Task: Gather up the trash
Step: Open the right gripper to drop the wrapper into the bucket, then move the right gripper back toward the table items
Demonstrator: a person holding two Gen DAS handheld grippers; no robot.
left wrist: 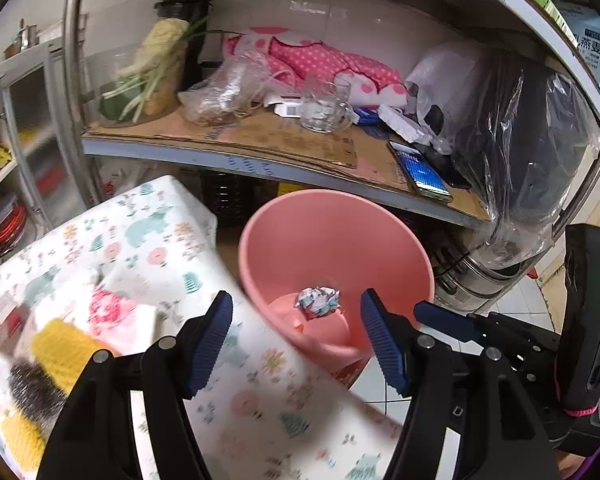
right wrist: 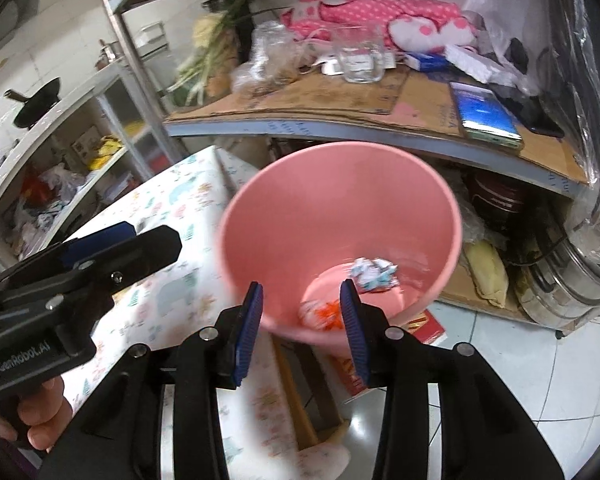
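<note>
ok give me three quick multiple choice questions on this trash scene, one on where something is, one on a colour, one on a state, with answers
1. Where is the crumpled white and blue paper wad?
A. on the floral tablecloth
B. at the bottom of the round pink plastic bin
C. on the cardboard-lined shelf

2. What colour are the ribbed pads on the left gripper?
A. blue
B. red
C. yellow

3. What state is the right gripper in?
A. shut on the paper wad
B. shut on the bin rim
C. open, holding nothing

Answers:
1 B, both wrist views show the wad lying inside the bin on its floor.
2 A, the left wrist view shows blue ribbed pads on black fingers.
3 C, the right wrist view shows a clear gap between its pads, with the bin's inside seen through it.
</note>
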